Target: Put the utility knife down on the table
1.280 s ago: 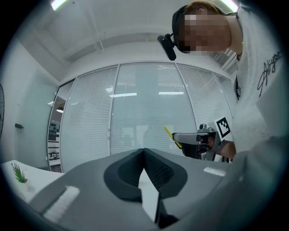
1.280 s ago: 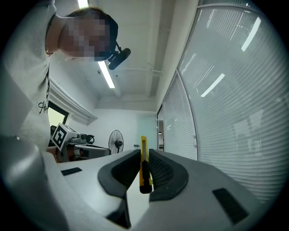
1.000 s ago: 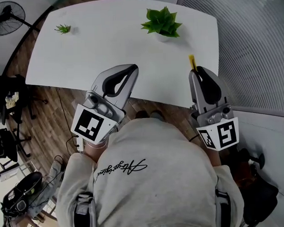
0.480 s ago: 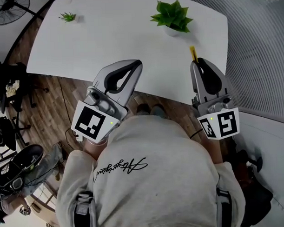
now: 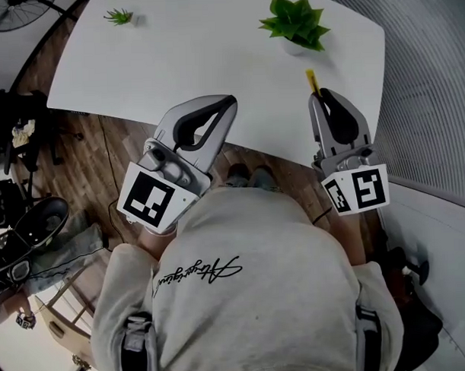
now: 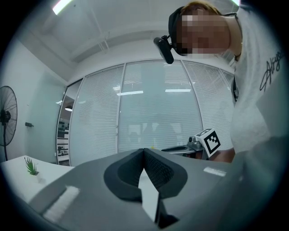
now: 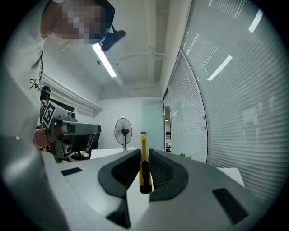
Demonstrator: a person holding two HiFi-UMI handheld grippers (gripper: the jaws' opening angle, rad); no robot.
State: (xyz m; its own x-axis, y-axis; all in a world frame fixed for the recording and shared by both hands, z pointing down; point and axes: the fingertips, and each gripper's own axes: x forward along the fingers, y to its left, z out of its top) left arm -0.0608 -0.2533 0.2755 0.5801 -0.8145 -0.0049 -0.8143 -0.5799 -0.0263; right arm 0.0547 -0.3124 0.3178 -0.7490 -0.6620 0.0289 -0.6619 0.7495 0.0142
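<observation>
Here, the white surface [image 5: 175, 61] spreads ahead of the person, with both tools held level near its close edge. The left tool [image 5: 231, 102] has its jaws pressed together with nothing between them. The right tool [image 5: 324, 95] is clamped on the yellow utility knife [image 5: 312, 81], which pokes forward past the jaw tips over the surface's right part. A potted plant [image 5: 297, 23] stands beyond the knife; a small green sprig [image 5: 120, 16] sits far left.
</observation>
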